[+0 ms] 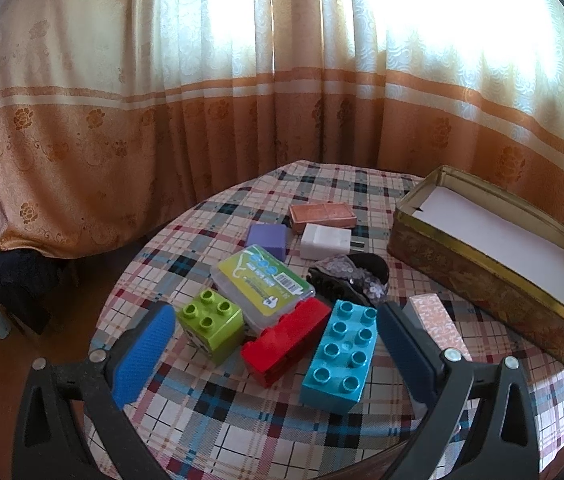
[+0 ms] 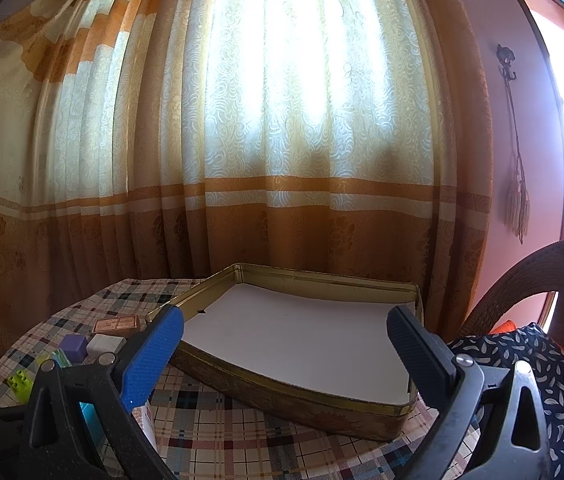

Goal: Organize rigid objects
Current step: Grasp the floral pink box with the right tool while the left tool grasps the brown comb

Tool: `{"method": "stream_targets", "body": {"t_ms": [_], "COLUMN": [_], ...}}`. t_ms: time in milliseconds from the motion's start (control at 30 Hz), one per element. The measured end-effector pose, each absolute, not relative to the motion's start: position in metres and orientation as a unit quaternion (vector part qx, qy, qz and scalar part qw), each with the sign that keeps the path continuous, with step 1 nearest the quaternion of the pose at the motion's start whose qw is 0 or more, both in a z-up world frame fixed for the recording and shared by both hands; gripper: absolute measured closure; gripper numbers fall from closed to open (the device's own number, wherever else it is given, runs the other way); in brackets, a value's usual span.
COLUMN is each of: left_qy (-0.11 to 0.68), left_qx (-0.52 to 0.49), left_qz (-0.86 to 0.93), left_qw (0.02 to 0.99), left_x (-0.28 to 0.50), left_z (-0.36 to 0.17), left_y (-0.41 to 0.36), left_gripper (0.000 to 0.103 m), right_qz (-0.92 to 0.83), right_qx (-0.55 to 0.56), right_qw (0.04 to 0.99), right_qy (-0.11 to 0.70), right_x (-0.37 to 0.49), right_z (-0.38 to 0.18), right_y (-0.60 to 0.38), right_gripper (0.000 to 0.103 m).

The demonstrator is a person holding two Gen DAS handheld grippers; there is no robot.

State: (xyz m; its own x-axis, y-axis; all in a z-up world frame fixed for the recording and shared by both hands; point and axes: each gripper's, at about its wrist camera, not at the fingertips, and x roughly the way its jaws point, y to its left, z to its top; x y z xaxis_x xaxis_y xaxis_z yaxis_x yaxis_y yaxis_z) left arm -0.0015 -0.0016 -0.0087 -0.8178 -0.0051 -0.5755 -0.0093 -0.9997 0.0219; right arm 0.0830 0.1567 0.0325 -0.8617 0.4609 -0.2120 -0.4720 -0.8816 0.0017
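With both my left gripper (image 1: 276,344) and right gripper (image 2: 286,348) spread empty, I risk nudging the red brick (image 1: 286,344) while grabbing the blue brick (image 1: 340,356) touching it.

The tin (image 1: 494,264) runs off the right edge of the left wrist view. The print on the clear plastic case (image 1: 262,286) is too small to read. In the right wrist view, the left gripper finger (image 2: 150,356) hides most of a teal block (image 2: 92,420) and a pink box (image 2: 147,420).
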Motion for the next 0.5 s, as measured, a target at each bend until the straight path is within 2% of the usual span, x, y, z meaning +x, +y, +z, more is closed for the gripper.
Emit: {"method": "stream_targets", "body": {"t_ms": [200, 500], "left_qy": [0.015, -0.003], "left_qx": [-0.298, -0.366], "left_qz": [0.954, 0.928], "left_qw": [0.015, 0.072], "left_x": [0.002, 0.011], "left_z": [-0.005, -0.007], "left_y": [-0.003, -0.034], "left_gripper": [0.001, 0.001], "right_qz": [0.965, 0.964], "right_qx": [-0.110, -0.224], "right_qw": [0.236, 0.132], "right_qy": [0.041, 0.060], "right_x": [0.085, 0.079], "right_z": [0.033, 0.016], "right_y": [0.165, 0.168], "right_gripper": [0.000, 0.001]}}
